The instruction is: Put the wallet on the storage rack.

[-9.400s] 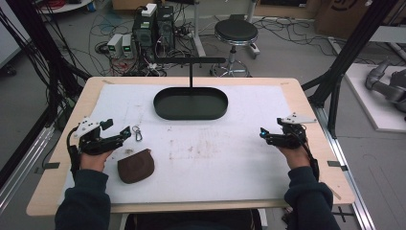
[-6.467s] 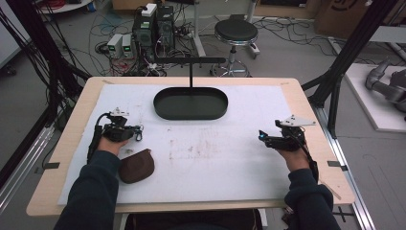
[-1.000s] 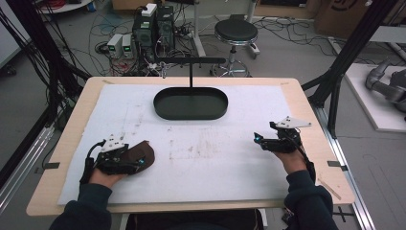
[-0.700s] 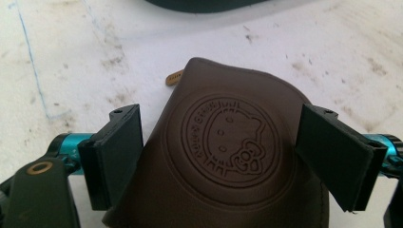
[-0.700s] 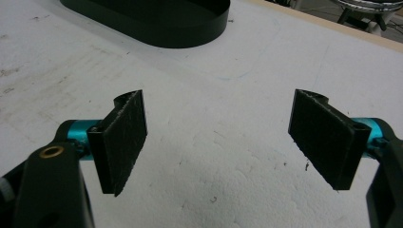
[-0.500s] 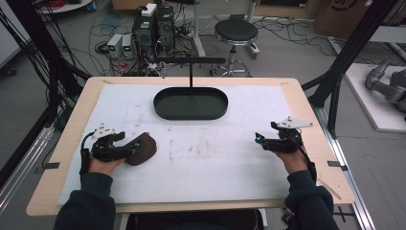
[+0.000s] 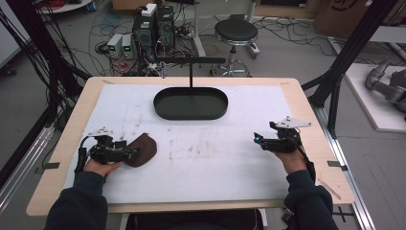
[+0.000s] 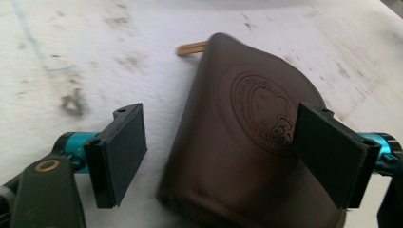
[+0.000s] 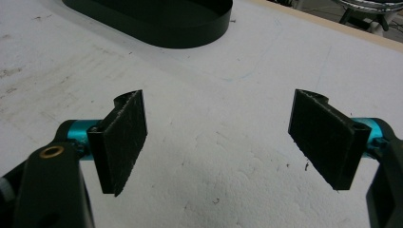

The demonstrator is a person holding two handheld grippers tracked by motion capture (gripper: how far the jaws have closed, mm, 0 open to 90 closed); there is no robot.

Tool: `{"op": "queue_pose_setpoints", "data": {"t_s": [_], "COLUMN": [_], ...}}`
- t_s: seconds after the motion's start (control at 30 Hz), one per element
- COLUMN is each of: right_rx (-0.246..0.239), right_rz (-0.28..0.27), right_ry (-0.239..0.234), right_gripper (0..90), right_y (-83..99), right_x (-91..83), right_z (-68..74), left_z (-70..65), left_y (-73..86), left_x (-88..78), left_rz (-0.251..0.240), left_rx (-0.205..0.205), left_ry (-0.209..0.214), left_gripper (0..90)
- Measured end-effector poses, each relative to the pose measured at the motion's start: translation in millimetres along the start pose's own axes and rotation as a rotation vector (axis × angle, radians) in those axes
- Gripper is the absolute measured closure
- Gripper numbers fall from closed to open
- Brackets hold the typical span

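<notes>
Nearest to us, the left hand-held gripper (image 8: 223, 156) has its jaws spread wide, and the brown leather pouch (image 8: 247, 137) lies flat on the white mat between them, with neither pad clearly pressing it. In the high view we see this pouch (image 7: 142, 149) at the left side of the bench (image 7: 306, 103), just in front of the left hand-held gripper (image 7: 129, 154). At the right side, the right hand-held gripper (image 7: 258, 140) is also wide open and holds nothing. Farther away, the black oval tray (image 7: 190, 103) rests near the far edge.
</notes>
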State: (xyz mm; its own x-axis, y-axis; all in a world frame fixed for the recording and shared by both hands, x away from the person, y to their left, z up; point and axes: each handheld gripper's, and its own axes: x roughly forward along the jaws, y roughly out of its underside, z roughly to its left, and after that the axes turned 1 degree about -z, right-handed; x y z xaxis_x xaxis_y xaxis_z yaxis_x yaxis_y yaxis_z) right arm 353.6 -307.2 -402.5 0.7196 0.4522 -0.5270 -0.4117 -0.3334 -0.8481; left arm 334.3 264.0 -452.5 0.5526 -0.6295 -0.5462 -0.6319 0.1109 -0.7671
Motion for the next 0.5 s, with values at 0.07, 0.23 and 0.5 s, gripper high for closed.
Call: {"op": "queue_pose_setpoints", "data": {"t_s": [0.07, 0.23, 0.5], "right_rx": [0.001, 0.001, 0.003], "right_rz": [0.000, 0.001, -0.005], "right_ry": [0.002, -0.001, 0.001], "right_gripper": [20.8, 20.8, 20.8], "right_y": [0.0, -0.4, -0.7], "right_x": [0.3, 0.7, 0.1], "right_z": [0.0, 0.3, -0.6], "left_z": [-2.1, -4.3, -12.8], "left_y": [-0.2, -0.4, -0.5], "left_x": [0.2, -2.1, -7.2], "left_rz": [0.007, 0.009, -0.046], "left_rx": [0.011, 0.016, 0.071], "left_ry": [0.014, 0.040, -0.015], "left_gripper": [21.2, 36.8, 44.1]}}
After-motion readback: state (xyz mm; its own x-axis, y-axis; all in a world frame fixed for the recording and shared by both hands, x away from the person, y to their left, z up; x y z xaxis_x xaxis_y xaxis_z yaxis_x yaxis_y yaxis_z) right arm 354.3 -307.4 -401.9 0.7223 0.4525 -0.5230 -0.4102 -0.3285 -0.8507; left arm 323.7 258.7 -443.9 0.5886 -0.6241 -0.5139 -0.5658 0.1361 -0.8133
